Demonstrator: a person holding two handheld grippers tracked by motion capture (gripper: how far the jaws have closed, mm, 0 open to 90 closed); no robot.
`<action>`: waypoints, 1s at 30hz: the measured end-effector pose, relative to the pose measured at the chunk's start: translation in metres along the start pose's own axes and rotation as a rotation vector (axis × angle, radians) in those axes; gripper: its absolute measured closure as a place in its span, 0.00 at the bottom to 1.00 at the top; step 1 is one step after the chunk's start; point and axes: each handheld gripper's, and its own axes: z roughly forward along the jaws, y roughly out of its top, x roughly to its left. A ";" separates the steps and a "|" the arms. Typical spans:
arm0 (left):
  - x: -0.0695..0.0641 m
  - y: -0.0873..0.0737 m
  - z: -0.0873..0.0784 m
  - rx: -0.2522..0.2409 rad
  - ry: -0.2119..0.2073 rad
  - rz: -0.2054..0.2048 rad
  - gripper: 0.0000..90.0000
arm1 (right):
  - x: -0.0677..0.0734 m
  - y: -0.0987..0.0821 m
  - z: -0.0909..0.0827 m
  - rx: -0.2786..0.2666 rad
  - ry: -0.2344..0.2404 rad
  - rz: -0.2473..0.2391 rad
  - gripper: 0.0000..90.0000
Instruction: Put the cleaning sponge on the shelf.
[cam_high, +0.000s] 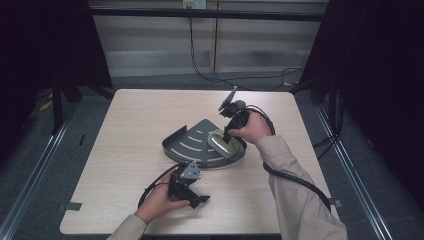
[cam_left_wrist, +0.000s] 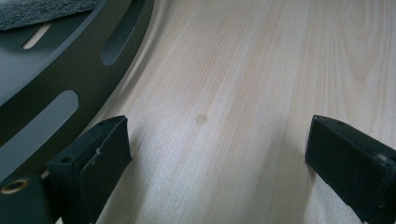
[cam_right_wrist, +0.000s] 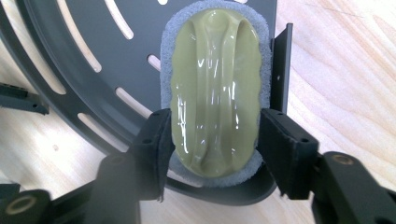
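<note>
On the pale wooden desk (cam_high: 135, 125) the olive scrubbing pad (cam_right_wrist: 215, 88) lies in the dark slotted tray (cam_high: 192, 145), my right gripper (cam_right_wrist: 212, 140) fingers narrow around but apparently not pressing it, my left gripper (cam_left_wrist: 215, 144) fingers wide and empty beside the tray, so placing looks nearly done, only withdrawal left

Left tool (cam_left_wrist: 219, 154): its two black jaws rise from the bottom edge, standing wide apart with nothing between them.
Tabletop (cam_left_wrist: 261, 79): pale wood grain, bare between the jaws, with a small round brownish spot (cam_left_wrist: 201, 119) on it.
Dark grey tray (cam_left_wrist: 70, 70): curved rim with long slots, at upper left, just beside the left-hand jaw.
Grey scouring pad (cam_left_wrist: 42, 11): a rough-textured corner lying in the tray at the top left edge.
</note>
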 end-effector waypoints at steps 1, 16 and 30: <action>0.000 0.000 0.000 0.000 0.000 0.000 0.07 | 0.000 -0.001 -0.001 -0.001 -0.003 -0.002 0.45; 0.000 0.000 0.000 0.004 0.003 0.001 0.07 | 0.001 -0.017 -0.018 -0.031 -0.005 -0.023 0.35; 0.000 0.000 0.000 0.001 0.004 -0.002 0.07 | 0.000 -0.043 -0.023 -0.041 0.004 -0.069 0.31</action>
